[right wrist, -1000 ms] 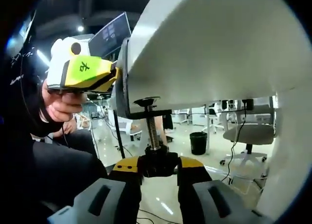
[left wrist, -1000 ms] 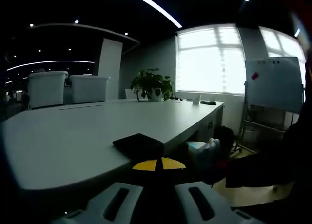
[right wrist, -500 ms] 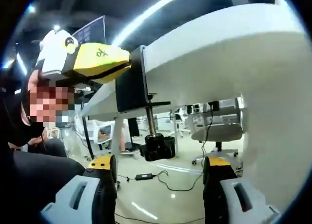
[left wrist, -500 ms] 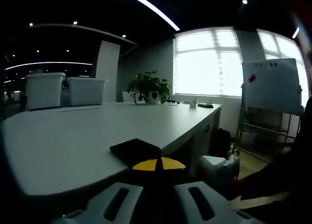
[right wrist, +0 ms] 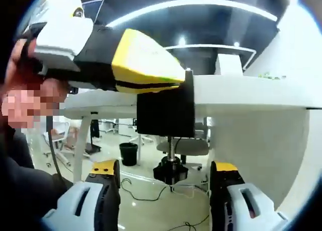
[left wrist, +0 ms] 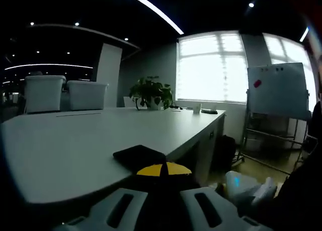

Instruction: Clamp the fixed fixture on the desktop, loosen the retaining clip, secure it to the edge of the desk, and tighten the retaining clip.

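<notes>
The black fixture [right wrist: 166, 112] sits clamped on the counter [right wrist: 241, 92] edge, its screw knob [right wrist: 170, 171] hanging below the counter. The left gripper [right wrist: 115, 65] grips the fixture's top, jaws closed on it. The right gripper [right wrist: 166, 178] hovers below the counter, jaws wide either side of the knob, not touching.

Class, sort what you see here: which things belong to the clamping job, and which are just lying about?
Job:
black fixture on the desk edge
its screw knob
left gripper shut on the fixture
right gripper, open

Lying about:
potted plant
whiteboard
two white bins
</notes>
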A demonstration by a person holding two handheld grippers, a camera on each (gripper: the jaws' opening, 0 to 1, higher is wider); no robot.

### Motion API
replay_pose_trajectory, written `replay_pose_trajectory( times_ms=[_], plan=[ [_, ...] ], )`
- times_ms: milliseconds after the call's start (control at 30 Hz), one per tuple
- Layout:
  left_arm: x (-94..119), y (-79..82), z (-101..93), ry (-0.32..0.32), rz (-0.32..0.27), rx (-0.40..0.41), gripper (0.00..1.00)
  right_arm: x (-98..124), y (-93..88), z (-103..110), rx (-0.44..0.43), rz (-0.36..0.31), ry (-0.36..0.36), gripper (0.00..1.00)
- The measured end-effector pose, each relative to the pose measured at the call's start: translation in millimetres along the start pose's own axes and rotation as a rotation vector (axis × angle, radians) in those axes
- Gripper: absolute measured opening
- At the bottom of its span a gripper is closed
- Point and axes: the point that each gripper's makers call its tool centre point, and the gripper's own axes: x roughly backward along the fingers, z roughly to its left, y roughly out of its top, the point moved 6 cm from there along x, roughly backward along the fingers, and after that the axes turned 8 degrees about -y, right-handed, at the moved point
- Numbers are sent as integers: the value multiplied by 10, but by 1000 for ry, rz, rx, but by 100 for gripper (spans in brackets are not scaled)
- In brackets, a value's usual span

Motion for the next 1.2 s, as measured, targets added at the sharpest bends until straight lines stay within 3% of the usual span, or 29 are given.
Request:
replay_pose_trajectory(
  times_ms=[67, 167, 233, 333, 400, 533, 633, 700, 1000, 1067, 1133, 1200],
  plan=[
    [1, 0, 3, -3, -2, 4, 1, -26, -32, 71, -52, 9, -9, 70],
    [4, 4, 0, -9, -2, 2, 1, -46, -58, 72, -46, 11, -40, 65],
    [4, 7, 3, -12, -3, 5, 1, -62, -1, 72, -168, -12, -43, 68],
    [2, 12, 7, -14, -5, 4, 1, -94, 62, -1, -107, -58, -79, 72],
    [-4, 13, 20, -16, -7, 7, 1, -118, 41, 18, -133, -30, -60, 69],
    [-11, 14, 31, -18, -10, 8, 1, -151, -21, 62, -74, -6, -55, 82],
    [-13, 15, 33, -20, -10, 9, 1, -150, -12, 93, -49, -10, -43, 69],
    [-15, 14, 35, -20, -10, 6, 1, -168, -4, 93, -21, -11, -52, 73],
    [-27, 11, 47, -19, -6, 2, 1, -197, -52, 28, -48, 27, -80, 71],
    [-31, 9, 55, -18, -7, 3, 1, -191, -53, 23, -48, 29, -85, 61],
    [-32, 7, 59, -18, -7, 2, 1, -169, -60, 0, -28, 42, -109, 35],
    [-32, 5, 51, -17, -8, -1, 1, -171, -78, -46, 1, 42, -132, 30]
  ],
)
